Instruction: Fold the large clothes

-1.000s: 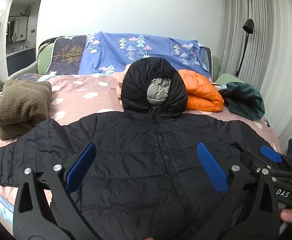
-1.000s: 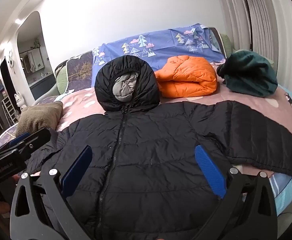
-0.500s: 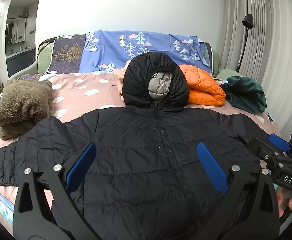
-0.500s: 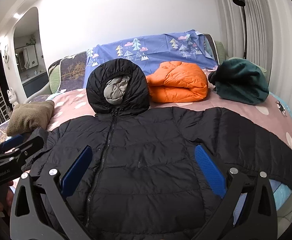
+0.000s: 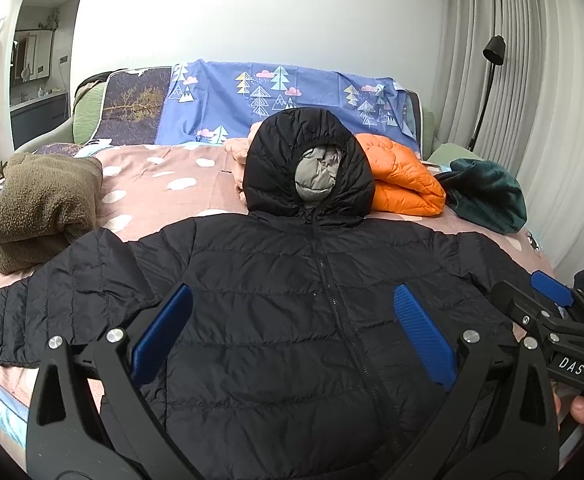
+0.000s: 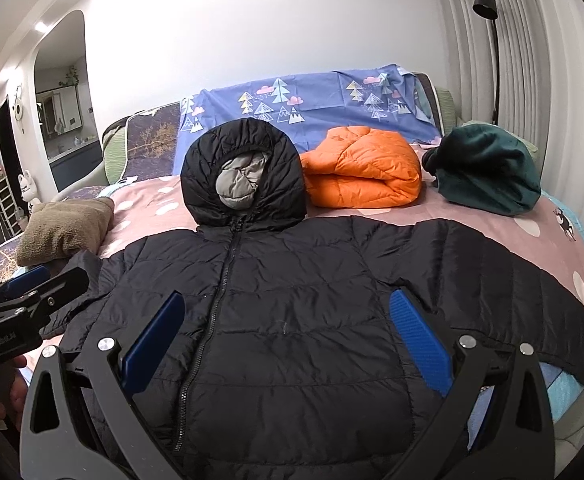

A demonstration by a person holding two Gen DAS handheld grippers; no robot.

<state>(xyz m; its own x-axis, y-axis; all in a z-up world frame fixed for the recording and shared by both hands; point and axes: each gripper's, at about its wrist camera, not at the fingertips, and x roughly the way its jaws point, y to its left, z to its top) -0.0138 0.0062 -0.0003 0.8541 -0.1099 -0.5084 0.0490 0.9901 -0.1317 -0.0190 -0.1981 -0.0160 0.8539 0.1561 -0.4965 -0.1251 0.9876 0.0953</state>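
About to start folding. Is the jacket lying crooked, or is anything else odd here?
Nothing stands out. The black hooded puffer jacket lies flat and zipped on the pink dotted bedspread, sleeves spread, hood up.

- Folded orange puffer (image 6: 362,172) lying near the headboard.
- Dark green bundle (image 6: 488,170) just beside it, possibly fleece.
- Brown fuzzy stack (image 5: 42,204) on the far side.
- Black floor lamp (image 5: 488,84) by the curtains.

Black hooded puffer jacket (image 5: 292,300) zipped; flat on bed; sleeves spread
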